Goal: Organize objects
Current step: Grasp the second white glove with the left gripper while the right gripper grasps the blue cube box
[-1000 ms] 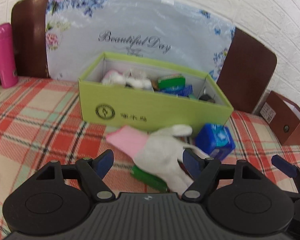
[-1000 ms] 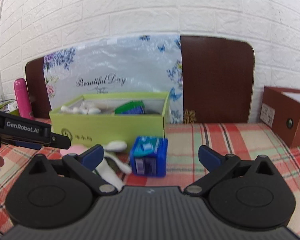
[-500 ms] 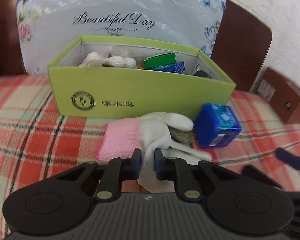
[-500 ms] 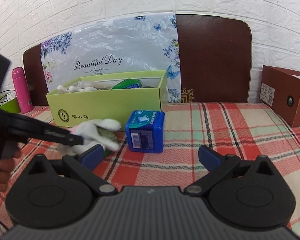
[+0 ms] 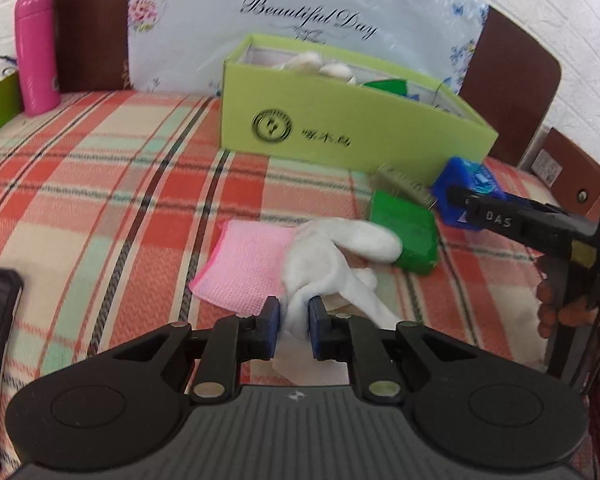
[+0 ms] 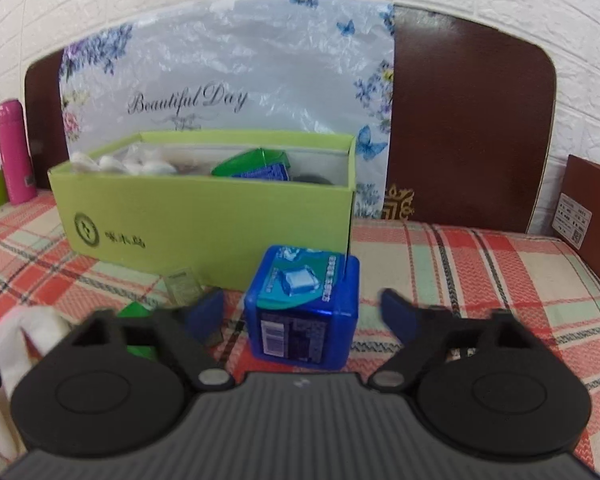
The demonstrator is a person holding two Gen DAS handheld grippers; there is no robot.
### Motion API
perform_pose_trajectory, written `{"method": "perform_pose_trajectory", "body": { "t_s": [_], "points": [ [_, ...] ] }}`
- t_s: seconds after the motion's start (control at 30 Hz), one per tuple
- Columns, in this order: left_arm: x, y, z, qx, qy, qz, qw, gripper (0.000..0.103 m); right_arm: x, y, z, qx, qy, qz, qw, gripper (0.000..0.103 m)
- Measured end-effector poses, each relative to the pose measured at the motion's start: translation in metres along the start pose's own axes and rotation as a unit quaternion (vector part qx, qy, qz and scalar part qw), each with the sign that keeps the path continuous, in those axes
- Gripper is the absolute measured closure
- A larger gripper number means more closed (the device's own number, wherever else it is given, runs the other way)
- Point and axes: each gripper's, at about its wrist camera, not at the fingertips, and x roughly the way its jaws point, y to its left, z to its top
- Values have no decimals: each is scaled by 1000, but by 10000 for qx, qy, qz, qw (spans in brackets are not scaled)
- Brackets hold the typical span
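— What is gripped by the left gripper?

— The white glove with the pink cuff is pinched between its jaws, low over the plaid bed, in front of the green box.

— And the right gripper?

— Its jaws are closing, apart on either side of the blue box — no contact is seen. That box is set on the bed, just before the green box's corner.

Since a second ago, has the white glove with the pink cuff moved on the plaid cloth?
Yes. The white glove lay close in front of the green box; now it sits farther from it, pulled toward the camera, pinched in the left gripper.
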Motion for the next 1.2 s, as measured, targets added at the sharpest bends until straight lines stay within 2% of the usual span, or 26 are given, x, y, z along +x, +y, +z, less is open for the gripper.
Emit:
{"method": "perform_pose_trajectory", "body": {
  "t_s": [0.07, 0.2, 0.27, 0.53, 0.87, 0.97, 1.0, 1.07, 1.13, 1.2],
  "points": [
    [1, 1, -1, -51, -29, -12, 10000, 81, -3, -2, -3, 102, 64, 2, 9999, 43],
    [1, -6, 1, -11, -202, 127, 9997, 39, -20, -7, -12, 128, 145, 92, 9998, 43],
    [3, -12, 2, 66, -278, 232, 9993, 37, -31, -12, -19, 122, 161, 131, 9997, 43],
    [11, -25, -1, 275, -258, 206, 9991, 37, -65, -21, -34, -24, 290, 136, 9995, 43],
    [12, -30, -2, 299, -272, 195, 9990, 37, -72, -22, -37, -29, 305, 138, 9994, 43],
    [12, -30, -1, 287, -254, 176, 9991, 40, -73, -23, -38, -30, 314, 158, 9994, 43],
    [12, -30, -1, 299, -248, 166, 9991, 45, -74, -23, -38, -32, 322, 167, 9993, 43],
    [13, -31, -1, 344, -237, 167, 9990, 57, -76, -22, -38, -21, 340, 207, 9992, 43],
    [13, -30, -1, 335, -182, 86, 9992, 79, -78, -21, -38, -19, 359, 246, 9991, 43],
    [13, -29, -1, 311, -150, 26, 9994, 94, -79, -20, -38, -38, 371, 291, 9989, 43]
  ]
}}
